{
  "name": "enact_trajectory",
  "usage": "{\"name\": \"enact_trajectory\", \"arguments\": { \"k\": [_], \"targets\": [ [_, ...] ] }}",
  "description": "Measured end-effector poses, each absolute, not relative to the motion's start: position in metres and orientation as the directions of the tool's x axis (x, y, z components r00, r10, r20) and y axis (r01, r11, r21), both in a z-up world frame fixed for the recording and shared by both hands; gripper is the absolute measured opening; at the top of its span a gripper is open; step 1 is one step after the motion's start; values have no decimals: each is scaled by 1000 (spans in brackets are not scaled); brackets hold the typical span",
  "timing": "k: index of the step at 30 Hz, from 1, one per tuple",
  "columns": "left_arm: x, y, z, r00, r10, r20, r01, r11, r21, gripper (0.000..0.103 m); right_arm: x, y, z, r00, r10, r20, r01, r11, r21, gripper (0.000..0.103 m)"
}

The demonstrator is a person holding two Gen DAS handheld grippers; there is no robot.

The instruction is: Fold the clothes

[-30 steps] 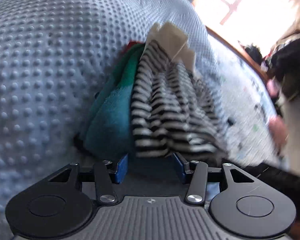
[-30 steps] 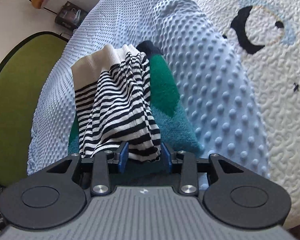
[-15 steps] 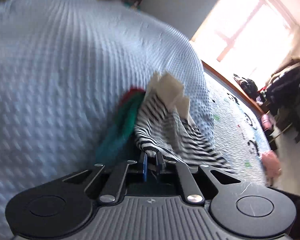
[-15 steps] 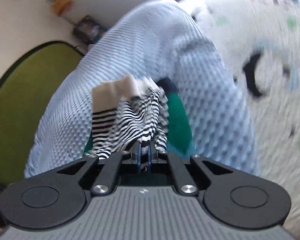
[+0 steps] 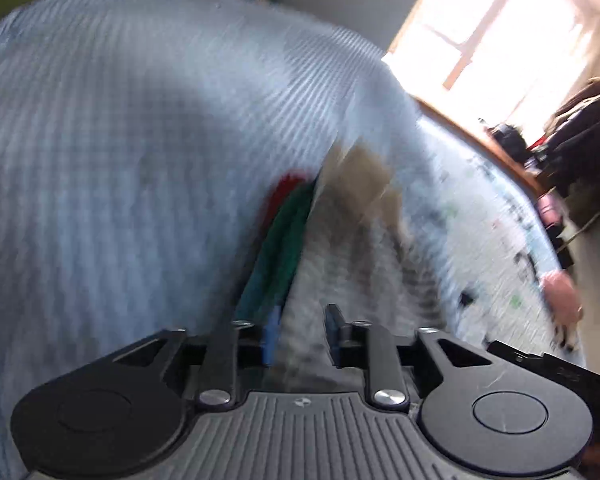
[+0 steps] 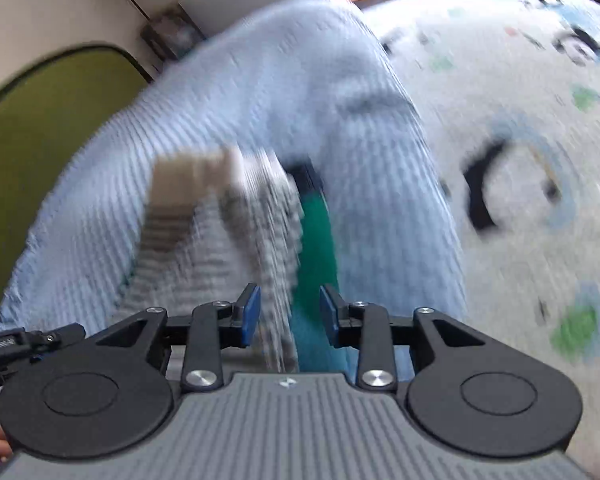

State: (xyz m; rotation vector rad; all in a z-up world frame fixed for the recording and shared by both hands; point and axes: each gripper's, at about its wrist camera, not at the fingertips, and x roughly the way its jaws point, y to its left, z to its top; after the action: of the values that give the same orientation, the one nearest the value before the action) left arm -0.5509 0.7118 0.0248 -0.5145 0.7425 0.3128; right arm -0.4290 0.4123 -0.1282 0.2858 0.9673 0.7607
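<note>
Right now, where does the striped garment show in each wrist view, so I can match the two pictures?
Left wrist: the striped garment runs from centre down between the gripper's fingers, green towel on its left.
Right wrist: it sits left of centre, its edge between the fingers, green towel on its right.
Shared landmark: the light blue dotted blanket beneath both.

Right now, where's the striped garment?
The striped garment lies on the pale blue dotted blanket in both wrist views, against the green towel, just ahead of both grippers.
</note>
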Motion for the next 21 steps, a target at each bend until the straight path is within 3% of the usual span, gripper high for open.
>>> {"name": "enact_trajectory", "arguments": {
  "k": [3, 9, 11, 13, 15, 21],
  "targets": [
    [-484, 718, 26, 725, 113, -679, -343, 915, -214, 32, -385, 445, -137, 361, 726, -585, -464, 684, 563, 35],
    [-380, 731, -14, 648, 154, -746, -335, 937, -98, 32, -316, 507, -175, 338, 719, -607, -369, 694, 618, 35],
    [-371, 732, -24, 634, 162, -756, -354, 930, -98, 30, -312, 524, -181, 303, 733, -609, -392, 678, 622, 33],
    [-367, 732, -28, 635, 194, -747, -376, 923, -79, 22, -314, 533, -185, 290, 713, -639, -409, 695, 591, 10],
    [-367, 732, -29, 642, 211, -737, -403, 911, -91, 16, -316, 541, -188, 284, 692, -664, -425, 712, 560, 8],
    [-373, 729, -32, 671, 247, -699, -433, 896, -99, 16, -324, 515, -165, 432, 653, -622, -406, 757, 512, 8]
  ]
}}
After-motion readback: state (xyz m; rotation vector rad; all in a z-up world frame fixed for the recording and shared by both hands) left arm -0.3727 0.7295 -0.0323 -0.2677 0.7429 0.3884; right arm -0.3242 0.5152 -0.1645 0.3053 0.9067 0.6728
